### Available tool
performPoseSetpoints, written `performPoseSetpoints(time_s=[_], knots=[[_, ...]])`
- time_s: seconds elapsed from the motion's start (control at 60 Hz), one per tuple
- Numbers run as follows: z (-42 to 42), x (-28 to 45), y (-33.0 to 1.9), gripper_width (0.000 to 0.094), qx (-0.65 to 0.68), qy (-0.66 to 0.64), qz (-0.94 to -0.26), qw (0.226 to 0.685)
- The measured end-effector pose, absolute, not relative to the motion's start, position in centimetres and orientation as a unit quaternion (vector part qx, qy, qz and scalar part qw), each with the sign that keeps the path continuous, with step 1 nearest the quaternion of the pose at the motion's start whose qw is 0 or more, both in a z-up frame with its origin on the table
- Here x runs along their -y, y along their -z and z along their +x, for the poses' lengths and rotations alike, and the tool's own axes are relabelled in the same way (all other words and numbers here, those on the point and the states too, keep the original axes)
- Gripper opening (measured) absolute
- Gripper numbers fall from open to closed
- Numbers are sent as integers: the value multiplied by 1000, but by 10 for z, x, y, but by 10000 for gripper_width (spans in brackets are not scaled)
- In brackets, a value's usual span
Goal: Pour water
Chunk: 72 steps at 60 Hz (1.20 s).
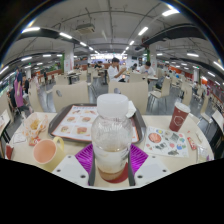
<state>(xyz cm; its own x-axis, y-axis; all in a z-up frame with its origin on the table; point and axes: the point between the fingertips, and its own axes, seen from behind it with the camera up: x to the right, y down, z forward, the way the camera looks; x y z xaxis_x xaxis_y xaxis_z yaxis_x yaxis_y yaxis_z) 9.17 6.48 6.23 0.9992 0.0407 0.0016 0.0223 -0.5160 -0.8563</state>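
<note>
Gripper view, forward along the fingers. Clear plastic bottle [111,140] with white cap, upright, clamped between the magenta pads [85,157] of the hand-held gripper [111,160]; both pads pressed against its lower sides, bottle apparently carried rather than resting on the desk [70,170]. Liquid inside hard to gauge through the wall. Orange cup [46,152] near the desk's left front edge, just left of the fingers: likely receiver. Tray [76,122] with food packets toward the desk's far side, behind the bottle. Red paper cup [179,116] and printed wrapper [166,143] toward the right edge.

Step in hand, as judged: bottle grasped, pour not yet begun. Next move calls for carrying the bottle over the orange cup and tipping its mouth down; cap appears in place, which would block flow. Bottle base and fingertips cut off below; cup contents not discernible. Seated person [117,71] and canteen furniture beyond, too small for detail.
</note>
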Motion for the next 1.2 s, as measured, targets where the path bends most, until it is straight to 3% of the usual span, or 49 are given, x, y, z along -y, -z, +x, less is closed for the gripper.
performPoseSetpoints(time_s=[0.1, 0.25, 0.35, 0.4, 0.75, 0.95, 1.2], knots=[[94, -62, -65, 466, 17, -6, -859, 512], [95, -60, -64, 572, 10, -1, -861, 509], [98, -50, -67, 864, -4, 2, -872, 490], [99, -45, -72, 825, -7, 8, -874, 486], [55, 80, -152, 847, -4, 36, -893, 448], [21, 148, -172, 848, -3, 36, -901, 432], [3, 182, -177, 843, 2, 30, -904, 426]])
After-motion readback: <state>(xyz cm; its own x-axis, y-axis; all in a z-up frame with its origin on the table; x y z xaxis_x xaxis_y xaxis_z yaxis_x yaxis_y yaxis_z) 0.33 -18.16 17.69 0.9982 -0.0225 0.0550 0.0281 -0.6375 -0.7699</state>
